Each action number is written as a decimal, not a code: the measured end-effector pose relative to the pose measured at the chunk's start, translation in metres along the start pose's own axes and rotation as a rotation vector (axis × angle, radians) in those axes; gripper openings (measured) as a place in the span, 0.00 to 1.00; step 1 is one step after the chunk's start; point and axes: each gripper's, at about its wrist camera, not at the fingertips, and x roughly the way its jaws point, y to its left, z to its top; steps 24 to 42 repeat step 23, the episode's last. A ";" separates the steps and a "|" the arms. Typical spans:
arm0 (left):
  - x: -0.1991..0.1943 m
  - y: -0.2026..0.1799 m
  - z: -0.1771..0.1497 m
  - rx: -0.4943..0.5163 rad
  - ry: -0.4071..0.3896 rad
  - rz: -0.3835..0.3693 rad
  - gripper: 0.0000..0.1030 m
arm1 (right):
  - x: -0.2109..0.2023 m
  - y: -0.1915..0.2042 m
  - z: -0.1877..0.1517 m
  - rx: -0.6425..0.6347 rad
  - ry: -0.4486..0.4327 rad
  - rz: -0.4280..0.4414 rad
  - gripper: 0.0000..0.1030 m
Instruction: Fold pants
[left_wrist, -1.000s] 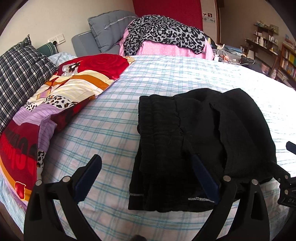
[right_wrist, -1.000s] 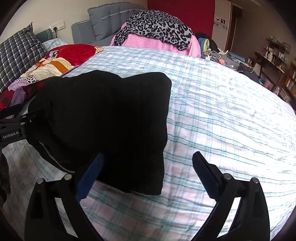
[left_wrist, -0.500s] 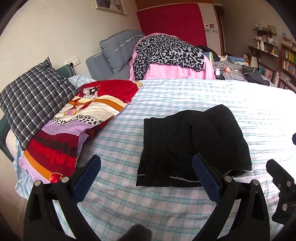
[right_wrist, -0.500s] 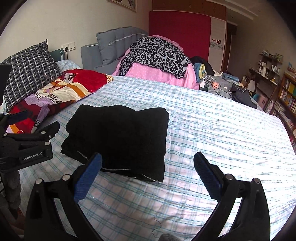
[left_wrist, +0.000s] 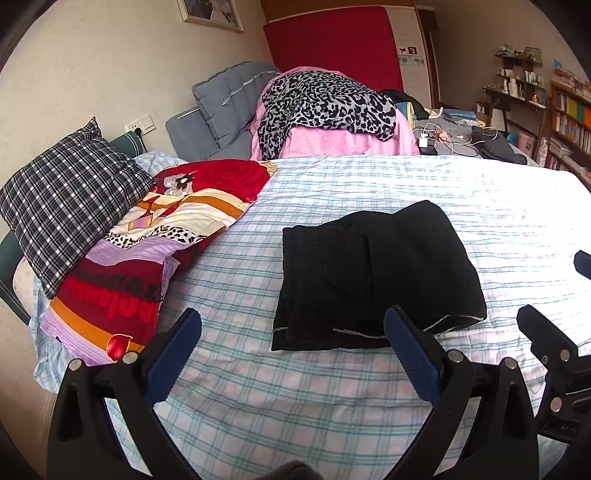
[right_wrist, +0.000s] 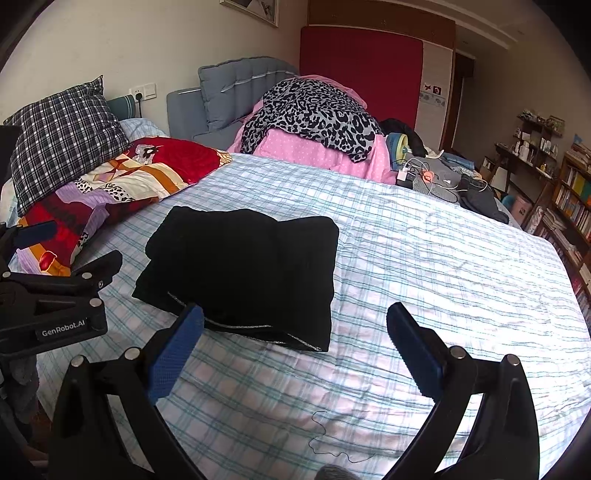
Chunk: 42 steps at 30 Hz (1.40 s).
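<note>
The black pants (left_wrist: 373, 273) lie folded in a compact rectangle on the blue-checked bed sheet (left_wrist: 295, 398). They also show in the right wrist view (right_wrist: 240, 273), with the hems toward me. My left gripper (left_wrist: 295, 350) is open and empty, held back from the near edge of the pants. My right gripper (right_wrist: 295, 343) is open and empty, also short of the pants, to their right. The left gripper's body (right_wrist: 51, 306) shows at the left edge of the right wrist view.
A colourful quilt (left_wrist: 147, 251) and a plaid pillow (left_wrist: 62, 195) lie at the left of the bed. A pink pile with a leopard-print cloth (left_wrist: 325, 103) sits at the far end. Cables and clothes (right_wrist: 443, 181) lie at the far right. Bookshelves (right_wrist: 569, 195) stand beyond the bed.
Both grippers have pulled back and up from the pants, which now lie folded on the sheet, farther away in both views.
</note>
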 end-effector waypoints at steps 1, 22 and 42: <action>0.000 0.000 -0.001 -0.001 0.000 0.000 0.95 | 0.000 0.000 -0.001 0.000 0.002 -0.003 0.98; 0.011 -0.001 -0.008 -0.021 0.044 -0.036 0.95 | 0.010 -0.007 -0.005 0.030 0.038 -0.009 0.98; 0.012 -0.001 -0.008 -0.025 0.051 -0.036 0.95 | 0.011 -0.008 -0.005 0.036 0.042 -0.007 0.98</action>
